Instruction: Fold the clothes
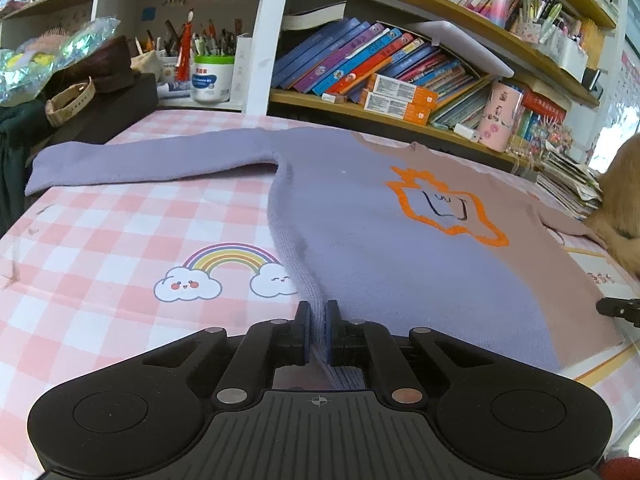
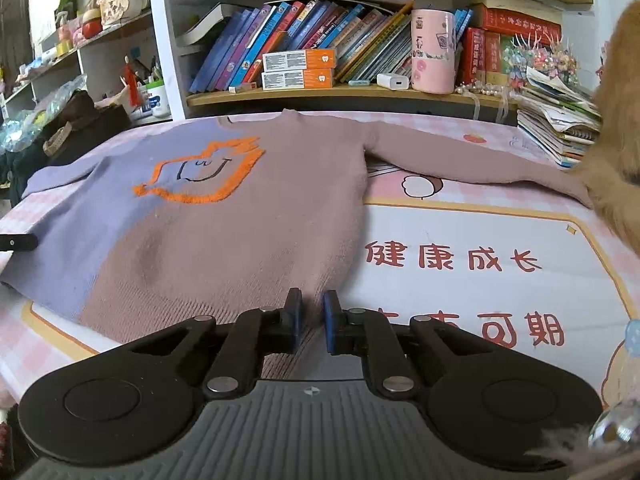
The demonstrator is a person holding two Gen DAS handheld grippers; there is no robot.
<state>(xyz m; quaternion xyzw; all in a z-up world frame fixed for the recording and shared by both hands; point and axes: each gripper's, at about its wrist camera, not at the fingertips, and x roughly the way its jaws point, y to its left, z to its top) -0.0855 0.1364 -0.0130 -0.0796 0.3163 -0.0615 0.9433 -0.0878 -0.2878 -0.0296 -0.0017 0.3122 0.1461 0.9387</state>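
A two-tone sweater [image 1: 380, 248], lilac on one half and dusty pink on the other with an orange outline motif, lies spread flat on the pink checked table cover [image 1: 100, 240], both sleeves stretched out. My left gripper [image 1: 318, 316] is shut on the sweater's lilac bottom hem at its left corner. My right gripper [image 2: 311, 312] sits over the pink bottom hem of the sweater [image 2: 240, 220] at its right corner, jaws narrowly apart with pink fabric between them. The right gripper's tip shows at the right edge of the left wrist view [image 1: 618, 308].
Bookshelves [image 2: 320, 40] full of books stand right behind the table. A stack of papers [image 2: 556, 120] and a furry orange animal [image 2: 616, 152] are at the right, on the pink sleeve's end. Dark bags and clutter [image 1: 92, 92] sit at the left.
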